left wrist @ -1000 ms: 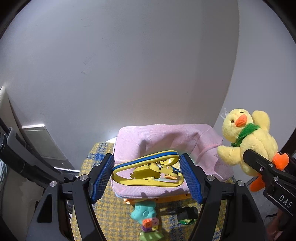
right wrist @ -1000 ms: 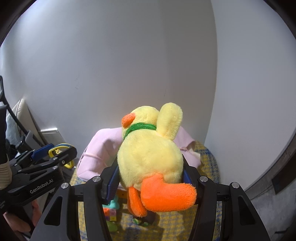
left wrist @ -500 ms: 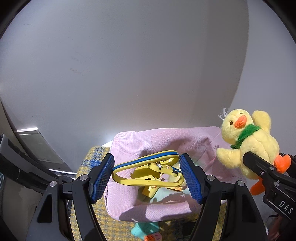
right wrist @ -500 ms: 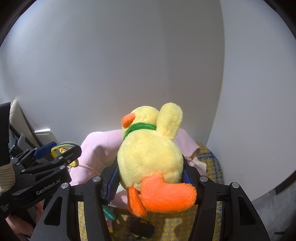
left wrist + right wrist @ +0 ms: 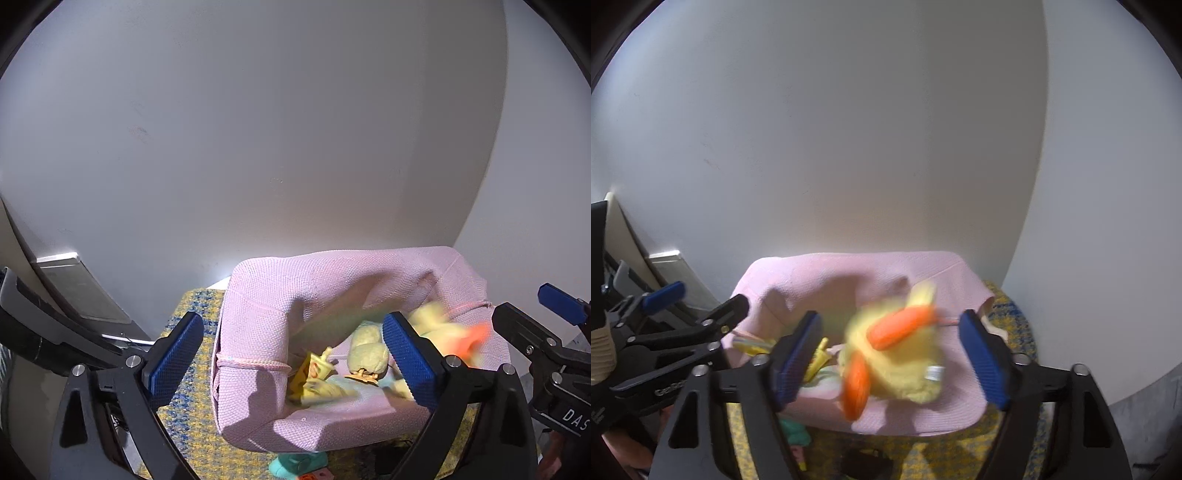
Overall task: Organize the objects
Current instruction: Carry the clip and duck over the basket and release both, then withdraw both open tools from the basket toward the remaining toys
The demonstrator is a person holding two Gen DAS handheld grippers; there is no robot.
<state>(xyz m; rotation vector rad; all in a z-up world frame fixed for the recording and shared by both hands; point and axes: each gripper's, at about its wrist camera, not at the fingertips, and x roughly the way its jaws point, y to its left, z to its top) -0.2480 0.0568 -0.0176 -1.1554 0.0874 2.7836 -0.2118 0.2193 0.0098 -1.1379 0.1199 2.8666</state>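
Right gripper (image 5: pixel 890 360) had its jaws wide, and the blurred duck (image 5: pixel 897 354) tumbled at twelve o'clock into the pink basket (image 5: pixel 849 269). Left gripper (image 5: pixel 291 354) gaped wide too, holding nothing.

A blurred yellow plush duck (image 5: pixel 897 354) sits in the pink fabric basket (image 5: pixel 820 273), right of small toys (image 5: pixel 317 373); the basket rests on a yellow-blue woven mat (image 5: pixel 192 424).

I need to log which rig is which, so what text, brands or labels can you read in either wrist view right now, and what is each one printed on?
"DAS": white letters, cut off by the frame edge, on the right gripper body, left wrist view.
"GeRo": partial white print on the left gripper body, right wrist view; the rest is hidden.
White tag on the plush duck: blurred, unreadable.
Yellow toy cup in the pink basket: orange marking, unreadable.
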